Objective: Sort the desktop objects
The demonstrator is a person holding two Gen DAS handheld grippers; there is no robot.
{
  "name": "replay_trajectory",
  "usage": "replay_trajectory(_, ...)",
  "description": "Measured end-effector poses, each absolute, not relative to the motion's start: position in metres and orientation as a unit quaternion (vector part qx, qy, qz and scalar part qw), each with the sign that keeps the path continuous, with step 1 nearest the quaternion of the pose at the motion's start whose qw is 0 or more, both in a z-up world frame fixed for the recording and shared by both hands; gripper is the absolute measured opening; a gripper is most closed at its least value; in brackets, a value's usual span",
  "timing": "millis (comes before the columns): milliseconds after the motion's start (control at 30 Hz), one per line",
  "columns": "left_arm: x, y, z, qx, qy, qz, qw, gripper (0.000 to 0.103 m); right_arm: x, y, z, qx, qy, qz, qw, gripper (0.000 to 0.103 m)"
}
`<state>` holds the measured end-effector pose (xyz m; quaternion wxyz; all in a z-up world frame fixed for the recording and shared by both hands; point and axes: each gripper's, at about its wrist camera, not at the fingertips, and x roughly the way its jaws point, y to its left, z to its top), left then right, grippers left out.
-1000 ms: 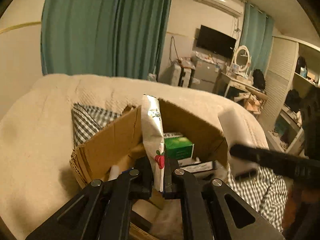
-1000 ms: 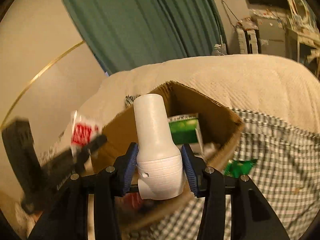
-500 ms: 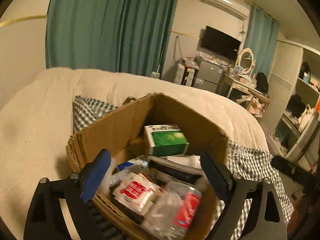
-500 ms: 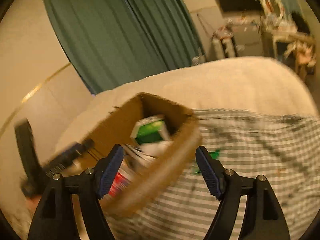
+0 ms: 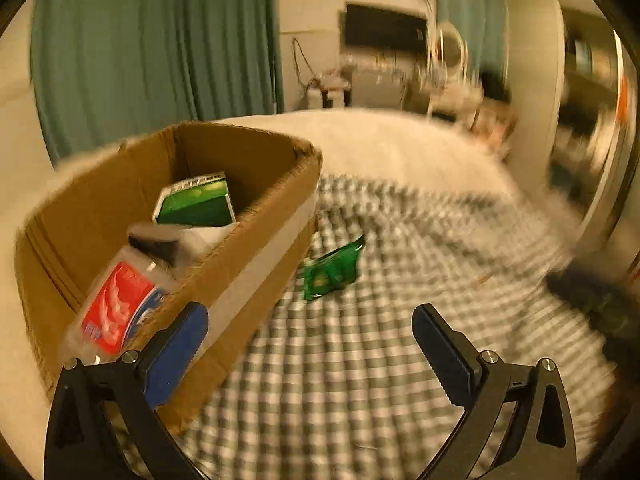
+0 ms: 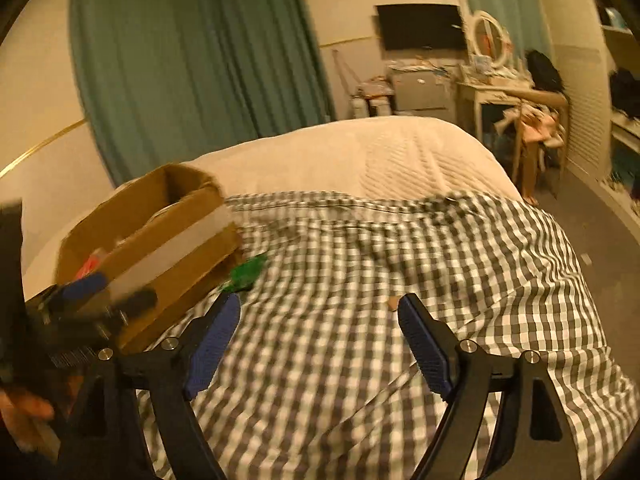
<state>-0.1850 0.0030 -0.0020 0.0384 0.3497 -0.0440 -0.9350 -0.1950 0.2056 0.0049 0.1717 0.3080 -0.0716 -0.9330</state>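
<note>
One item left: green packet (image 5: 331, 270) on checked cloth (image 6: 400, 280) just beside cardboard box (image 5: 256, 280) | box already holds several items | left claw (image 5: 308, 344) and right claw (image 6: 320, 340) released, empty.

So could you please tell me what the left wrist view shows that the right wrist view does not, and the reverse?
Only the left wrist view looks into the brown cardboard box: a green-and-white carton and a red-labelled clear packet. Only the right wrist view shows the open left gripper from outside and a hand. Both share the box, the crumpled green wrapper on the checked cloth, and open jaws.
</note>
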Motion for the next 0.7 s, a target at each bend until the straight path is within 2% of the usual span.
replay_trajectory(100,-0.204,0.019,-0.02,0.37,-0.062,-0.926,0.042,0.103,-0.212,0.214,-0.014,0.319,-0.091,-0.928,0.172,0.082)
replay_trajectory(367,-0.258,0.032,-0.06,0.367,0.016,-0.928,0.057,0.103,-0.234,0.23,-0.049,0.356,-0.161,-0.902,0.185,0.082)
replay_trajectory(567,-0.289,0.017,-0.083,0.352,0.096,-0.924,0.114,0.103,-0.23,0.236,-0.053,0.355,-0.165,-0.902,0.184,0.082)
replay_trajectory(633,-0.3,0.009,-0.089,0.353,0.114,-0.919,0.131,0.091,-0.232,0.235,-0.055,0.355,-0.163,-0.902,0.181,0.082)
replay_trajectory(667,-0.304,0.006,-0.092,0.362,0.121,-0.916,0.127,0.062,-0.234,0.238,-0.056,0.358,-0.171,-0.9,0.181,0.082)
replay_trajectory(700,-0.311,0.004,-0.096,0.383,0.123,-0.907,0.125,0.042,-0.235,0.241,-0.059,0.361,-0.18,-0.897,0.181,0.082)
